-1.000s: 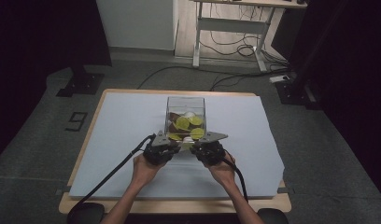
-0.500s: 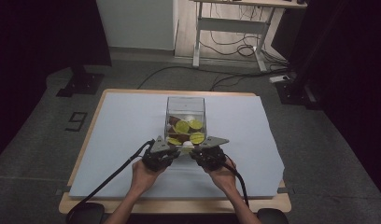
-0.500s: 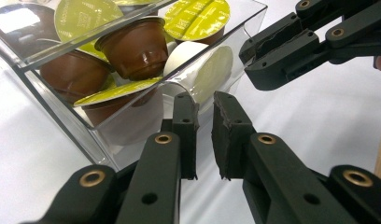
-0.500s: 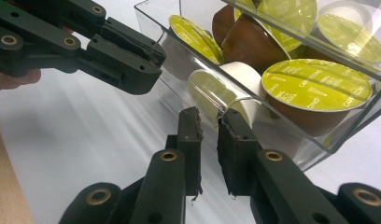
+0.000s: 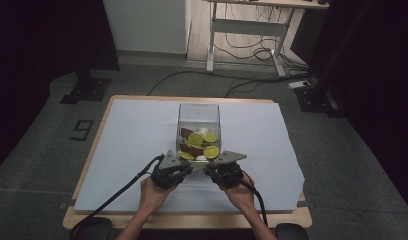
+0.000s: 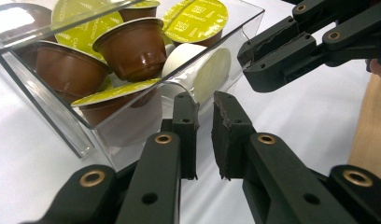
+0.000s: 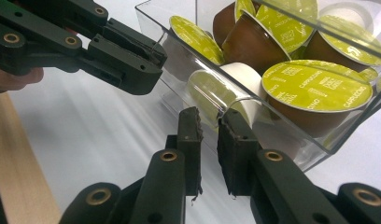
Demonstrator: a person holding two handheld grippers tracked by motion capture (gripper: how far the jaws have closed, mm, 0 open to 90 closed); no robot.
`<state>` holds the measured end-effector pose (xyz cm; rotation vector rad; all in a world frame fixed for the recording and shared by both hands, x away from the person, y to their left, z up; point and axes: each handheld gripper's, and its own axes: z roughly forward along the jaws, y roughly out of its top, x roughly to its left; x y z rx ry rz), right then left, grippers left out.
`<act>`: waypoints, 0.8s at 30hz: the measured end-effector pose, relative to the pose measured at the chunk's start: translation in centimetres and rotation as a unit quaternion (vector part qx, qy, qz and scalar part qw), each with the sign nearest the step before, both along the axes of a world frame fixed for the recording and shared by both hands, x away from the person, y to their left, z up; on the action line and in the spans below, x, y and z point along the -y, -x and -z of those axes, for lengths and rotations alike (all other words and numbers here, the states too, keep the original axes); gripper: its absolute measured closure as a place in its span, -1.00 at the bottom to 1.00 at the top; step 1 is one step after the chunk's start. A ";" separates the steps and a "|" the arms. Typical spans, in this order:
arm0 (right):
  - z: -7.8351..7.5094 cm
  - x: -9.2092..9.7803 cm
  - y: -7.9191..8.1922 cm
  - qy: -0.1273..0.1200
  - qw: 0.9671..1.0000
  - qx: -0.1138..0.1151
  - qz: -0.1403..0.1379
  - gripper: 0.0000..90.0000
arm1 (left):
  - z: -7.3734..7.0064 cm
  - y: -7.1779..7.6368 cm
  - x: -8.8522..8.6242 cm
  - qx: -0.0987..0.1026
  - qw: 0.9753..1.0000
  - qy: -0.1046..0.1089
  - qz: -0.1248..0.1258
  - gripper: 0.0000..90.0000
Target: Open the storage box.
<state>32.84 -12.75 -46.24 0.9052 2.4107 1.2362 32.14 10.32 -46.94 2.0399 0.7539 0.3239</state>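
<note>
A clear plastic box (image 5: 199, 116) of coffee capsules (image 5: 195, 138) is seen standing upright near the middle of the white sheet (image 5: 122, 135) covering the table (image 5: 94, 120). Broad bare sheet is left to the left, to the right and on the far side of the box; the table's wooden edge is exposed on every side.

The left gripper (image 5: 184, 169) is held at the box's near left corner. In the left gripper view its jaws are parted by a narrow gap only, with the box's near wall edge (image 6: 191, 91) just at the fingertips; contact cannot be confirmed, and nothing is seen clamped.

The right gripper (image 5: 208, 170) is held at the near right corner, jaws likewise almost closed, the wall's edge (image 7: 226, 108) at its tips. The two grippers are close together, not touching.
</note>
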 end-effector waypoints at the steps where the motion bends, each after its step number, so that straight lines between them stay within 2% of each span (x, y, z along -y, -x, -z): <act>1: 0.0 0.0 0.1 0.000 1.000 0.000 0.000 0.75 | 0.0 0.1 0.0 0.001 1.000 -0.001 0.001 0.77; 8: 0.0 0.3 1.2 -0.002 1.000 -0.004 -0.003 0.74 | 0.1 1.2 0.1 0.003 1.000 -0.002 0.004 0.77; 12: 0.1 0.2 1.7 -0.002 1.000 -0.004 -0.003 0.74 | 0.3 1.8 0.1 0.004 1.000 0.005 0.003 0.77; 24: 0.0 0.2 2.8 0.002 1.000 -0.004 -0.007 0.74 | 0.3 2.7 0.0 0.001 1.000 0.005 0.007 0.77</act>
